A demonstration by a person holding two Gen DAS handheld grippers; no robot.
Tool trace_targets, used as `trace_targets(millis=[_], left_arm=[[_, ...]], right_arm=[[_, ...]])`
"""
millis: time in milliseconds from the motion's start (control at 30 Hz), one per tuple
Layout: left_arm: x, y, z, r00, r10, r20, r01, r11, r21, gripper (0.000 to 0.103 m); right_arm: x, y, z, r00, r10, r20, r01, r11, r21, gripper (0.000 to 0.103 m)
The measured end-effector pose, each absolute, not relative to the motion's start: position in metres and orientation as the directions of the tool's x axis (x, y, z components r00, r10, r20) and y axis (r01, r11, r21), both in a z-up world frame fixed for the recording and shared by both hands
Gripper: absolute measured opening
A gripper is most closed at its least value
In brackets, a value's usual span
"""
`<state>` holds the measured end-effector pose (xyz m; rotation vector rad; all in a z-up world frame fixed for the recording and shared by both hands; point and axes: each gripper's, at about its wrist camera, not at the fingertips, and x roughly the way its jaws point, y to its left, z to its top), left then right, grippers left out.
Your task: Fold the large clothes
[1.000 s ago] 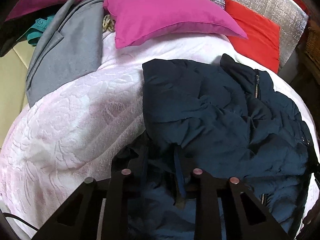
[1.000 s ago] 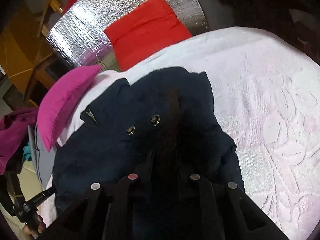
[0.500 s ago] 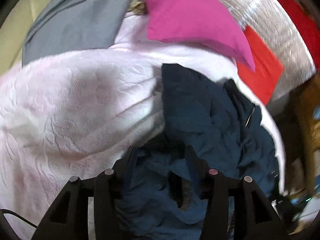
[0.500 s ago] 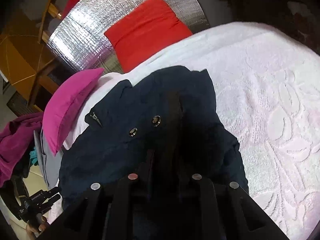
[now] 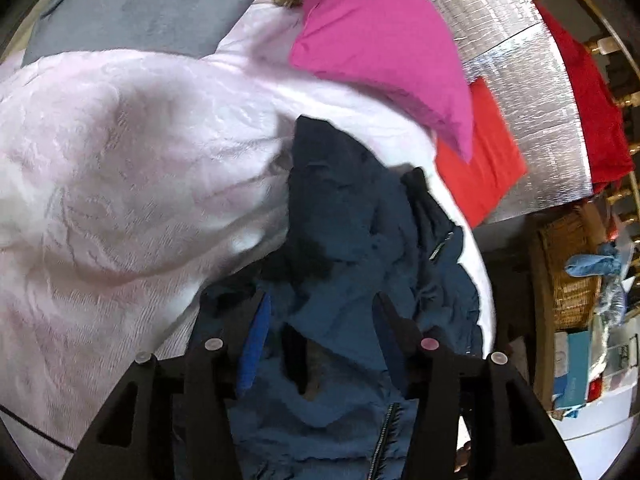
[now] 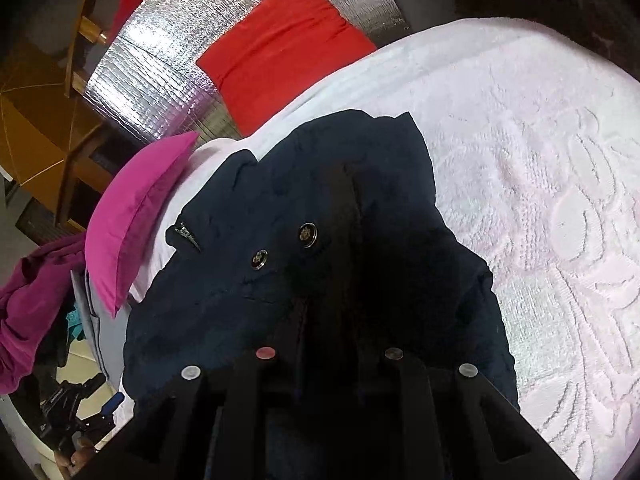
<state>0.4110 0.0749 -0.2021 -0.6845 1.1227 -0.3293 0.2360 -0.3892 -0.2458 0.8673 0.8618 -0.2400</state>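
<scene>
Pink bedspread (image 5: 120, 200), left hand-held gripper (image 5: 320, 312) just opened over navy jacket (image 5: 352, 240)

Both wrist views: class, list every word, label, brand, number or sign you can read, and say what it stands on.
No text is legible in either view.
Blue box beside the bed: print too blurred to read.
Left tongs: faint white lettering on the black body, too small to read.
Navy jacket buttons: embossed pattern, no readable letters.
</scene>
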Motion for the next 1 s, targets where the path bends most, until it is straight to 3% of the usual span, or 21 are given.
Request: trace_targets(millis=[133, 400, 533, 667, 1000], left_arm=[[0.419, 0.068, -0.226, 0.365, -0.556, -0.747, -0.142, 0.759, -0.635, 0.054], [0.427, 0.055, -0.237, 0.457, -0.606, -0.651, -0.125, 0.681, -0.722, 0.051], [0.426, 0.055, -0.242, 0.493, -0.598, -0.631, -0.125, 0.67, -0.732, 0.028], [0.422, 0.055, -0.237, 0.513, -0.591, -0.623, -0.109, 0.675, -0.73, 0.016], [0.401, 0.052, -0.209, 0.549, -0.587, -0.596, -0.044, 0.691, -0.721, 0.011]], right_arm=[[0.236, -0.388, -0.247, 0.649, 0.143, -0.747, 0.511, 0.646, 0.567, 0.022], [0.234, -0.39, -0.251, 0.658, 0.151, -0.737, 0.51, 0.631, 0.585, 0.022], [0.233, -0.387, -0.249, 0.667, 0.137, -0.733, 0.508, 0.636, 0.581, 0.022], [0.232, -0.386, -0.243, 0.68, 0.118, -0.723, 0.502, 0.645, 0.577, 0.022], [0.219, -0.382, -0.207, 0.761, 0.055, -0.646, 0.443, 0.684, 0.58, 0.022]])
